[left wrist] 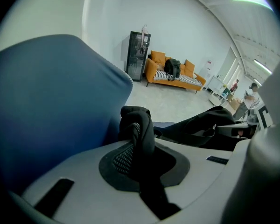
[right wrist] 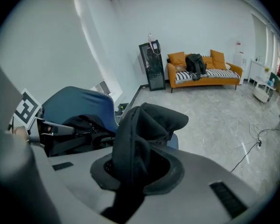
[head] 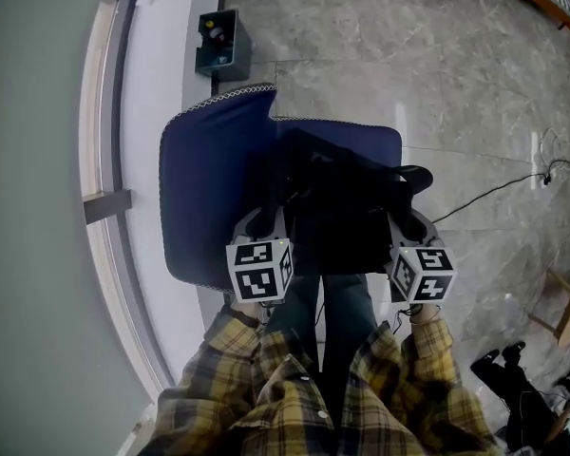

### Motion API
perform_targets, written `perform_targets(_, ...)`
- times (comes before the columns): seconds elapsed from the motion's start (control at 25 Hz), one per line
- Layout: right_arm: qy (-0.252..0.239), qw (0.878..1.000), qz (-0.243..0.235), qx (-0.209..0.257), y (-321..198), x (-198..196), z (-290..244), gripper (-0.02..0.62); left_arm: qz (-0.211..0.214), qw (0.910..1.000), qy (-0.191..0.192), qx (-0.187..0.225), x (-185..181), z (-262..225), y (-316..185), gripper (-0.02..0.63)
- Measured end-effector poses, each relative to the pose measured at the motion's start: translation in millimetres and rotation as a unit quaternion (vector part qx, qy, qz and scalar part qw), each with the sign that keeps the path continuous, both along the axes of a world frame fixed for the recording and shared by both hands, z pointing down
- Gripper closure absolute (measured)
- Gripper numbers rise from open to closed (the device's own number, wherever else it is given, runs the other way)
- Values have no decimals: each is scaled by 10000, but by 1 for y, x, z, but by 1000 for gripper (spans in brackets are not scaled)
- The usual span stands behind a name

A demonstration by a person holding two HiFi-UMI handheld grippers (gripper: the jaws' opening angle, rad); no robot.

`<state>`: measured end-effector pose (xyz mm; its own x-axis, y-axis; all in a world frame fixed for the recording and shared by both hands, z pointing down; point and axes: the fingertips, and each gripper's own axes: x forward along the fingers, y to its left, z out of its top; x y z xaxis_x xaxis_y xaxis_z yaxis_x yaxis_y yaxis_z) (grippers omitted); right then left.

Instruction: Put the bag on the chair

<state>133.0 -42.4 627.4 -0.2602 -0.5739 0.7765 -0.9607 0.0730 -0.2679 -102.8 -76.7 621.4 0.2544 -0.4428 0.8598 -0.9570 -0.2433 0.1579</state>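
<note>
Grey marbled floor [head: 380, 55] surrounds a blue upholstered chair [head: 209, 198]. Left hand-held gripper [left wrist: 136, 141]: jaws nearly together, clamped on a strap of the black fabric bag [head: 347, 217]. Right hand-held gripper [right wrist: 139, 148]: jaws likewise narrowly set, pinching a thick fold of the same bag's handle. Bag slung between the two grippers, over the chair's seat and in front of its backrest; whether it rests on the seat cannot be told.
</note>
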Motion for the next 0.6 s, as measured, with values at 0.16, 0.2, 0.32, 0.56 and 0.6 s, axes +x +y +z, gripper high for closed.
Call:
perform_targets(0.16,98,9999,-60,-129,-1,-2,23,528,-120,9999,-73,-88,-2,25,2,554)
perform_targets(0.2,122,9998,-73,-158,-2,-2,28,528,-154,9998,-77,-116,-3,30,2,554)
perform_targets(0.32,182,9995,-111,-250,-5,-1,42,528,-202,9996,-115,-185,-2,43,0,554)
perform_targets(0.56,227,9990,-173,-337,-9,0,67,526,-223,9994,-143,-221,-2,69,-6,554)
perform_targets(0.6,221,9991,-178,-327,-10,0,68,526,-228,9994,-137,-200,-2,70,-7,554)
